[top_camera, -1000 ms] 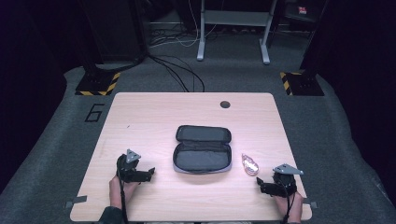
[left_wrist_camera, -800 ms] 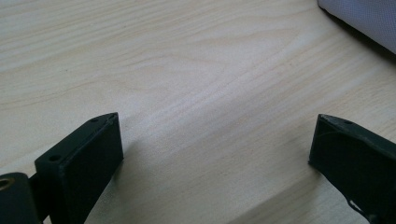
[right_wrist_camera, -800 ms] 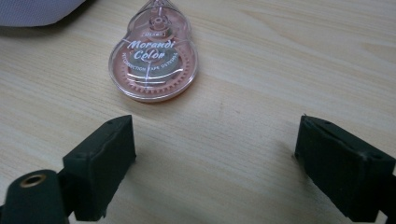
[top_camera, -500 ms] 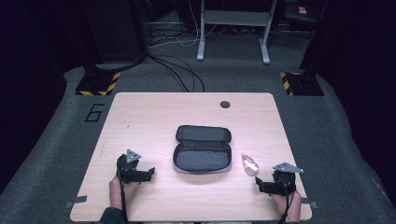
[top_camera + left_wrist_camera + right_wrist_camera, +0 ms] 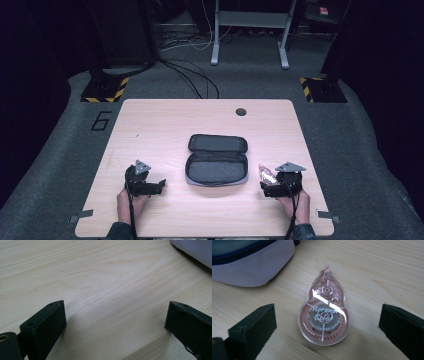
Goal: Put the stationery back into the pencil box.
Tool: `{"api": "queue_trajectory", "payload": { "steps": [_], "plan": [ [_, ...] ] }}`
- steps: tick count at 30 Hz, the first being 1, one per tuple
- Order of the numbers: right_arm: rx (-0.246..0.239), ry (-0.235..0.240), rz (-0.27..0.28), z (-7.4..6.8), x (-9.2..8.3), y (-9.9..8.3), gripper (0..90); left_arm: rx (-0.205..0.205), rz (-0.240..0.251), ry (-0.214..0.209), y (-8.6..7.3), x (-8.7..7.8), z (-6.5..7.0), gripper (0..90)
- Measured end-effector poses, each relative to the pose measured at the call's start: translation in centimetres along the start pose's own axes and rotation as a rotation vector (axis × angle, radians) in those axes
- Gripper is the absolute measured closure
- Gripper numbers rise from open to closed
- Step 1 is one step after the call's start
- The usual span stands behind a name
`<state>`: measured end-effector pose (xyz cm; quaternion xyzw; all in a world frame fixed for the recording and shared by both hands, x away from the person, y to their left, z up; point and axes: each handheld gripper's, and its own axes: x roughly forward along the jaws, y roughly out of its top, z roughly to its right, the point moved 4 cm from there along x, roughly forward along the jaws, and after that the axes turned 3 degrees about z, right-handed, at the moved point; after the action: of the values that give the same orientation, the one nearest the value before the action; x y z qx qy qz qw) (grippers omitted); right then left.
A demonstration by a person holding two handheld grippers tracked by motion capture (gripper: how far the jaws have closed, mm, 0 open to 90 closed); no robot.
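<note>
A clear pink correction tape dispenser (image 5: 324, 317) lies flat on the wooden table (image 5: 165, 130), just right of an open grey zip case (image 5: 216, 161). My right gripper (image 5: 327, 307) hovers low over the dispenser. Its jaws have just been opening and now stand wide, one on each side of the dispenser, touching nothing. In the high view the right gripper (image 5: 264, 188) points left, with the dispenser (image 5: 266, 174) at its tips. My left gripper (image 5: 161, 186) rests left of the case, open, its jaws (image 5: 116, 303) over bare wood.
A corner of the case (image 5: 197, 250) shows at the top right of the left gripper view, and the case's side (image 5: 252, 262) lies close beyond the dispenser. A dark cable hole (image 5: 241, 111) sits near the table's far edge. Desk legs and cables stand on the floor behind.
My right gripper has moved left toward the dispenser and the case. The left gripper, the case and the dispenser have stayed where they were.
</note>
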<state>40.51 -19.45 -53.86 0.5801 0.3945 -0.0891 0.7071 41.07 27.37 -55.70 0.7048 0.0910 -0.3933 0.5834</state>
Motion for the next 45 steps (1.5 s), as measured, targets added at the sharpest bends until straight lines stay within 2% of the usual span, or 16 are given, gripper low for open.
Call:
{"api": "queue_trajectory", "payload": {
  "steps": [1,3,4,5,8,9,11,15,18,20,21,27,28,31,39,45],
  "plan": [
    [0.001,0.003,-0.008,0.1,0.2,0.0,3.6,0.003,0.017,0.011,0.0,0.1,0.0,3.3],
    [-0.004,0.002,-0.008,0.1,0.3,0.0,5.4,0.003,0.015,0.011,0.0,0.1,0.0,3.4],
    [0.007,-0.005,-0.028,0.1,0.5,0.0,9.8,0.004,0.009,0.005,0.0,0.1,0.0,3.5],
    [-0.012,-0.001,-0.029,0.2,0.6,0.0,11.7,0.003,0.003,-0.003,0.0,0.0,0.0,3.6],
    [-0.015,0.006,-0.036,0.1,0.8,0.0,14.5,0.004,0.005,-0.001,0.0,0.0,0.0,3.7],
    [-0.035,0.016,-0.036,0.1,1.1,0.1,17.9,0.004,0.005,-0.001,0.0,0.0,0.0,3.7],
    [-0.028,0.008,-0.037,0.0,1.1,0.1,19.3,0.004,0.006,-0.001,0.0,0.0,0.0,3.7],
    [-0.045,0.023,-0.046,-0.1,1.2,0.1,27.3,0.004,0.005,-0.002,0.0,0.0,0.0,3.8],
    [-0.030,0.035,-0.032,-0.2,1.2,0.1,36.1,0.004,0.005,-0.002,0.0,0.0,0.0,3.8],
    [-0.030,0.050,-0.032,-0.1,1.1,0.0,38.5,0.005,0.004,0.000,0.0,0.0,0.0,3.8],
    [-0.004,0.045,-0.029,-0.2,1.1,0.0,38.8,0.005,0.004,0.000,0.0,0.0,0.0,3.9],
    [0.001,0.057,-0.016,-0.2,1.0,0.0,39.2,0.002,0.014,0.002,0.0,0.1,0.0,4.0],
    [0.010,0.056,-0.015,-0.3,1.0,0.0,39.2,-0.010,0.028,0.007,0.0,0.2,0.1,4.0],
    [0.027,0.052,0.000,-0.3,0.8,0.1,39.3,-0.010,0.026,0.005,0.0,0.2,0.1,4.0],
    [0.042,0.048,0.029,-0.2,-0.1,0.7,39.2,-0.009,0.026,0.006,0.0,0.2,0.1,4.2],
    [0.036,0.044,0.052,-0.1,-0.9,1.4,39.2,-0.008,0.027,0.007,0.0,0.2,0.1,4.3]
  ]
}}
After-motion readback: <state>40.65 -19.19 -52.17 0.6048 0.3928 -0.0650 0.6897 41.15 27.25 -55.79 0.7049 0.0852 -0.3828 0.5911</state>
